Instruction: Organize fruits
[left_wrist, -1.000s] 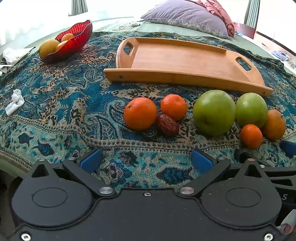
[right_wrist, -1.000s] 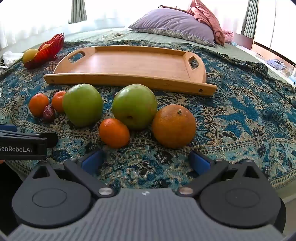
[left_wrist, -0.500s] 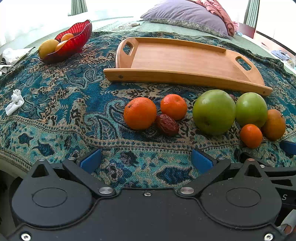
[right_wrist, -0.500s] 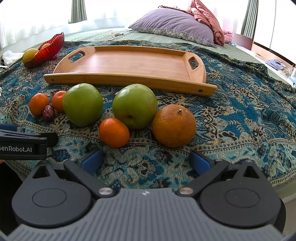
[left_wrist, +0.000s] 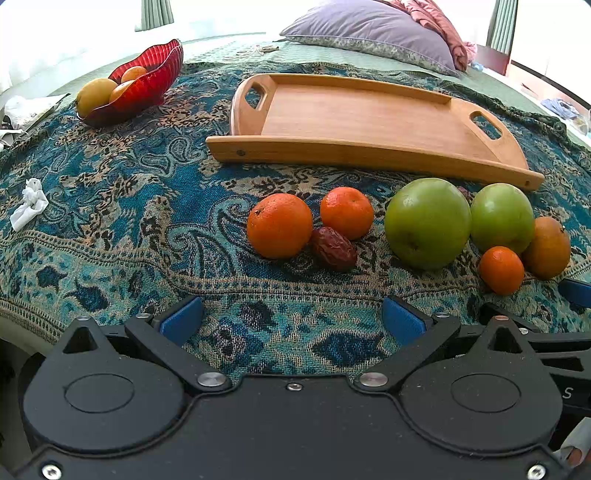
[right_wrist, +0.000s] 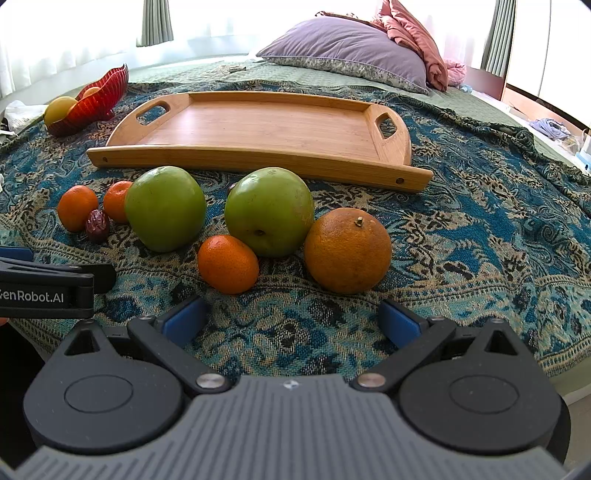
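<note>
Fruit lies in a row on the patterned blue cloth in front of an empty wooden tray (left_wrist: 362, 114) (right_wrist: 258, 125). From the left: two small oranges (left_wrist: 279, 225) (left_wrist: 346, 212), a brown date (left_wrist: 333, 248), two green apples (left_wrist: 427, 222) (right_wrist: 269, 211), a small tangerine (right_wrist: 228, 263) and a large dull orange (right_wrist: 347, 250). My left gripper (left_wrist: 291, 323) is open and empty, just short of the oranges and date. My right gripper (right_wrist: 291, 321) is open and empty, just short of the tangerine and large orange.
A red glass bowl (left_wrist: 147, 83) with yellow and orange fruit stands at the far left. A crumpled white tissue (left_wrist: 28, 204) lies at the left. A purple pillow (right_wrist: 343, 51) lies behind the tray. The cloth's near edge runs just below the grippers.
</note>
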